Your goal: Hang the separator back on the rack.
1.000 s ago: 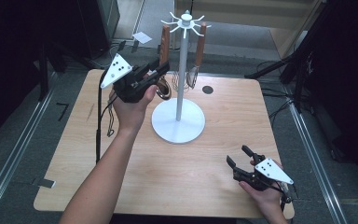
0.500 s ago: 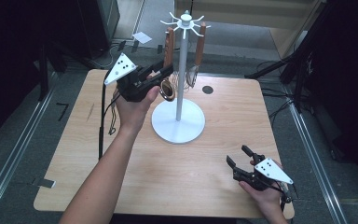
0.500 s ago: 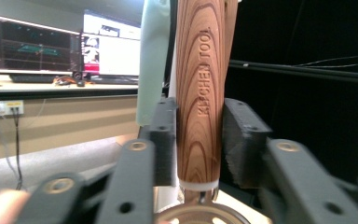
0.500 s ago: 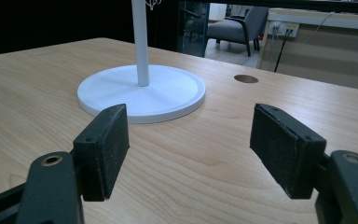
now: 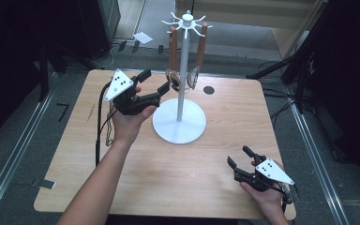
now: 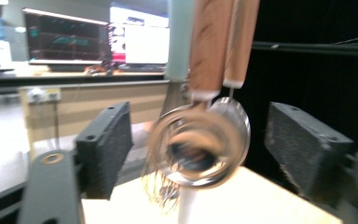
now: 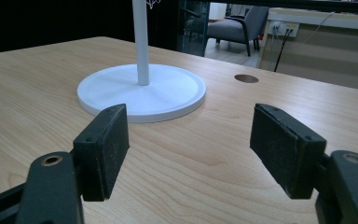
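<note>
Two utensils [image 5: 172,51] with wooden handles hang off the white rack [image 5: 183,56], which stands toward the far edge of the surface. Looks like the hang-up step just wrapped: the left claw [image 5: 153,83] has just been opening, nothing pinched, strainer [image 6: 200,144] dangling free between its pads. Next it should probably back straight out without bumping it. Right claw [image 5: 240,158] sits open near the near right corner, hand low, pointing at the rack's base [image 7: 142,91].

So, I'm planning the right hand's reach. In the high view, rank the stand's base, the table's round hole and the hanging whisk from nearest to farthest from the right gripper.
From the right gripper:
1. Stand's base, up-left on the table.
2. Round hole, beyond, near the far edge.
3. Whisk, hanging left of the pole, by the left gripper.
</note>
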